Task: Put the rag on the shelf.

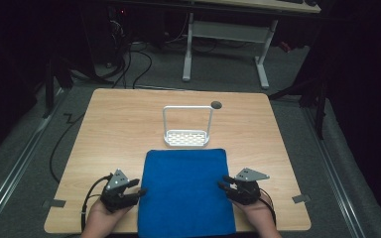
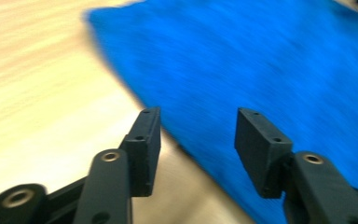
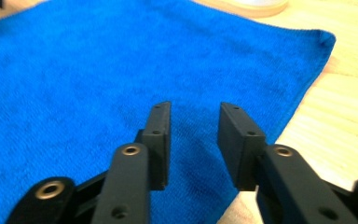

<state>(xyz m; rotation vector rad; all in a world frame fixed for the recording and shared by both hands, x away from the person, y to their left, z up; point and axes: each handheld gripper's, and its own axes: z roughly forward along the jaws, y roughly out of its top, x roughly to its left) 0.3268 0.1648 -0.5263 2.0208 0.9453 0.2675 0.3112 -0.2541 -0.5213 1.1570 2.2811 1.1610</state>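
Observation:
A blue cloth (image 1: 186, 191) lies spread flat on the wooden table (image 1: 124, 124), reaching its near edge. My left gripper (image 1: 140, 191) sits at the cloth's left edge, held in a hand, fingertips pointing right. In the left gripper view its jaws (image 2: 198, 135) stand open over the cloth's (image 2: 261, 60) edge, gripping nothing. My right gripper (image 1: 223, 182) sits at the cloth's right edge, pointing left. In the right gripper view the gripper (image 3: 193, 140) is open just above the cloth (image 3: 98, 70), with no fabric pinched between the pads.
A white perforated rack (image 1: 187, 138) with a tall wire handle stands just beyond the cloth's far edge. A small dark round hole (image 1: 216, 104) is in the tabletop behind it. Bare wood (image 2: 37, 93) flanks the cloth. Desk legs and cables lie on the floor beyond.

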